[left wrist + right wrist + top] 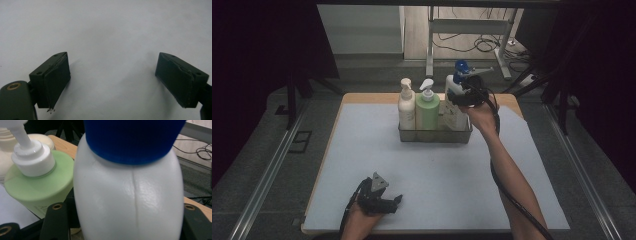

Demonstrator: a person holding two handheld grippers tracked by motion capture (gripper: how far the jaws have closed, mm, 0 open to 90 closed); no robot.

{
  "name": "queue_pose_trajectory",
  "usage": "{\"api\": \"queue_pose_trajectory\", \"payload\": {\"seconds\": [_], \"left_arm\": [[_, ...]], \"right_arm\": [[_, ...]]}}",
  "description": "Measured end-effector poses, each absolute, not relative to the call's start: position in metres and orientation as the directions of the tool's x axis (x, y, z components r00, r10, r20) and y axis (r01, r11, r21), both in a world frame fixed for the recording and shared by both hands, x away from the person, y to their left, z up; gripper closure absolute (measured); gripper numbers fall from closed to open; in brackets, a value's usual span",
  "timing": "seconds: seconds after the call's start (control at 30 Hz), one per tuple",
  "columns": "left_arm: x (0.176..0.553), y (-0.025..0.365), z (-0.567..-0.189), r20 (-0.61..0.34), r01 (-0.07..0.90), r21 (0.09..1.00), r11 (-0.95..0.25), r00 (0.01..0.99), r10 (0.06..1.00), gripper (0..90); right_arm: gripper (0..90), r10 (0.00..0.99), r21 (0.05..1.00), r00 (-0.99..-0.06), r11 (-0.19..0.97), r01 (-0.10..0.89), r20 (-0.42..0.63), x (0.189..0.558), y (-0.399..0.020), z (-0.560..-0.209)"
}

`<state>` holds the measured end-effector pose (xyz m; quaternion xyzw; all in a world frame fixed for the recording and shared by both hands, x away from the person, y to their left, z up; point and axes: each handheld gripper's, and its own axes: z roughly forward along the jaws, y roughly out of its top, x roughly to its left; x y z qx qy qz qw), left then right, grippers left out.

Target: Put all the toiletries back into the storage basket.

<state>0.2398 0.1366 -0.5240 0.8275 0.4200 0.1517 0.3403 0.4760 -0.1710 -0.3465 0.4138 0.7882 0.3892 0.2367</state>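
Bottles in a wire basket (pixel 435 136) at the table's far edge. The right gripper (pixel 463 94) pinches the white bottle with the blue cap (pixel 127 195) at its shoulder, beside the green pump bottle (pixel 427 112). The left gripper (pixel 388 202) rests near the front edge on the white mat (pixel 105 30), jaws spread with nothing between them.

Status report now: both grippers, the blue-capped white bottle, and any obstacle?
Right gripper shut on white bottle at the basket. Left gripper open, over bare mat. Green bottle close beside.
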Motion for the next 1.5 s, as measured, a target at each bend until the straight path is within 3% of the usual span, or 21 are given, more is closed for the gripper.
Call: {"api": "queue_pose_trajectory", "payload": {"seconds": [1.5], "left_arm": [[0.240,0.136,-0.524,-0.036,0.592,0.691,-0.414,0.601,0.799,12.2]], "right_arm": [[38.6,0.838,0.781,-0.545,0.333,0.529,0.012,0.473,-0.184,-0.388]]}}
